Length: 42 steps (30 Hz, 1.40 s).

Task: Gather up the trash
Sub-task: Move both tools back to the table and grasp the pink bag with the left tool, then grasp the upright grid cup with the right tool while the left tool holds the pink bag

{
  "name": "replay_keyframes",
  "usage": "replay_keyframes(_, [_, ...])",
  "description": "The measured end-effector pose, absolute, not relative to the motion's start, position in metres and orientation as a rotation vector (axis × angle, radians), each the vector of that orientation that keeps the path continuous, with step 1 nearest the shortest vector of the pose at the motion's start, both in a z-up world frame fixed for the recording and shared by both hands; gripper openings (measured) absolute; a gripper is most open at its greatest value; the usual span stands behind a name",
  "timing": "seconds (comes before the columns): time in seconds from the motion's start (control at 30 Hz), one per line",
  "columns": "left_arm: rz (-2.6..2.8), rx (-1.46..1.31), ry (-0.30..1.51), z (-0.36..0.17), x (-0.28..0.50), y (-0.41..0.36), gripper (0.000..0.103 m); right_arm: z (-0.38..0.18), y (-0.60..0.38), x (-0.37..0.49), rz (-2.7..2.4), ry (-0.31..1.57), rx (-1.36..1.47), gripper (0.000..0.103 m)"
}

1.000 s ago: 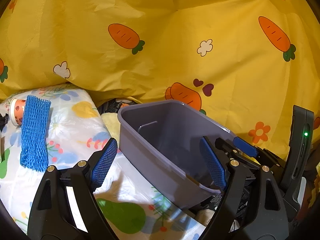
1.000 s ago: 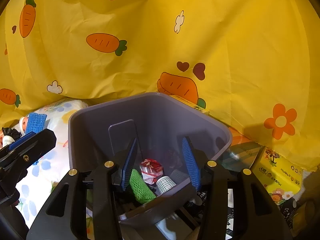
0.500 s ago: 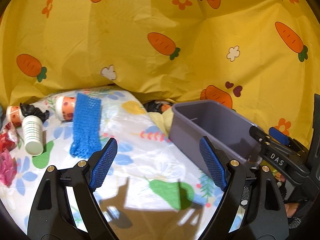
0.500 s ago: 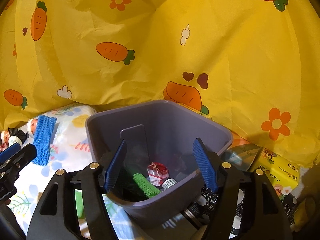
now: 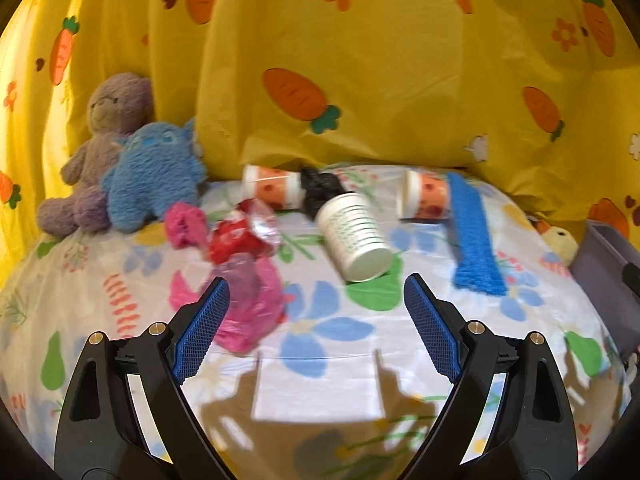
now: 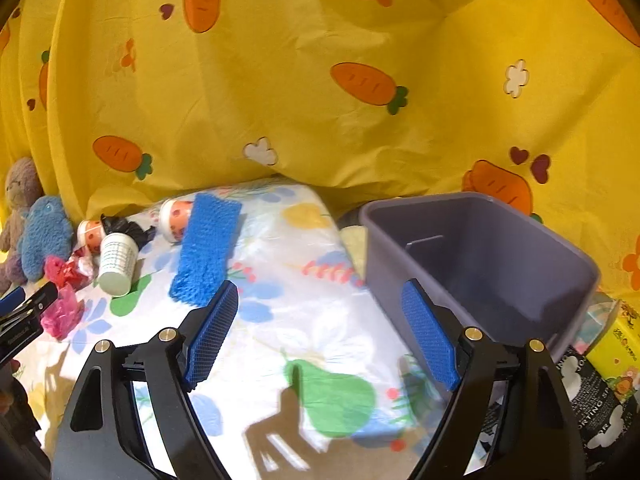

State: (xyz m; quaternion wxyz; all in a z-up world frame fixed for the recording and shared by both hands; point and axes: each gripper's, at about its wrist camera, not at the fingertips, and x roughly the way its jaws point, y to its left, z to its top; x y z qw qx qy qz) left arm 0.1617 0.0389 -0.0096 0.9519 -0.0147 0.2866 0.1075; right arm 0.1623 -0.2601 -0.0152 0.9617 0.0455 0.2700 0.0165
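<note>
Both grippers hang empty over the flowered sheet, trash ahead, bin off to the right.

Nearest, the left gripper [image 5: 316,328] and the right gripper [image 6: 320,332] each hold their fingers spread wide with nothing between them. Just beyond the left one lies a crumpled pink plastic bag [image 5: 250,304], touching a red foil wrapper [image 5: 240,236]; both look light, soft and slippery, best pinched at a bunched fold. The white paper cup [image 5: 354,236] lies on its side, light and easily crushed, so I would grip gently across its wall. Further right, the blue foam net [image 5: 472,240] is limp and should grip anywhere. Behind lie two orange cups [image 5: 272,190] and a black scrap [image 5: 320,192] I cannot identify. The grey bin [image 6: 480,256] stands beside the sheet; its floor is hidden, and the left view crops it.
</note>
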Motion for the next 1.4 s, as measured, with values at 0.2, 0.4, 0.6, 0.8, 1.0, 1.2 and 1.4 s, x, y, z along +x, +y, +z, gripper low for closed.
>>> replay_keyframes(0.2, [0.318, -0.051, 0.687, -0.028, 0.183, 0.094, 0.087, -0.015, -0.201, 0.179, 0.149, 0.583, 0.052, 0.082])
replay_keyframes(0.4, [0.325, -0.015, 0.784, -0.055, 0.209, 0.103, 0.087, -0.007, -0.163, 0.196, 0.197, 0.602, 0.012, 0.082])
replay_keyframes(0.6, [0.275, -0.131, 0.802, -0.065, 0.214, 0.117, 0.066, -0.01, -0.117, 0.22, 0.254, 0.637, -0.054, 0.082])
replay_keyframes(0.8, [0.233, -0.222, 0.772, -0.065, 0.211, 0.128, 0.039, -0.018, -0.071, 0.245, 0.303, 0.674, -0.109, 0.082])
replay_keyframes(1.0, [0.255, -0.297, 0.696, -0.058, 0.202, 0.142, 0.034, -0.032, -0.04, 0.264, 0.321, 0.681, -0.176, 0.082])
replay_keyframes(1.2, [0.377, -0.337, 0.62, -0.048, 0.191, 0.161, 0.035, -0.047, -0.024, 0.287, 0.318, 0.713, -0.166, 0.082])
replay_keyframes(1.4, [0.363, -0.36, 0.632, -0.049, 0.191, 0.165, 0.035, -0.059, -0.017, 0.307, 0.312, 0.752, -0.154, 0.08])
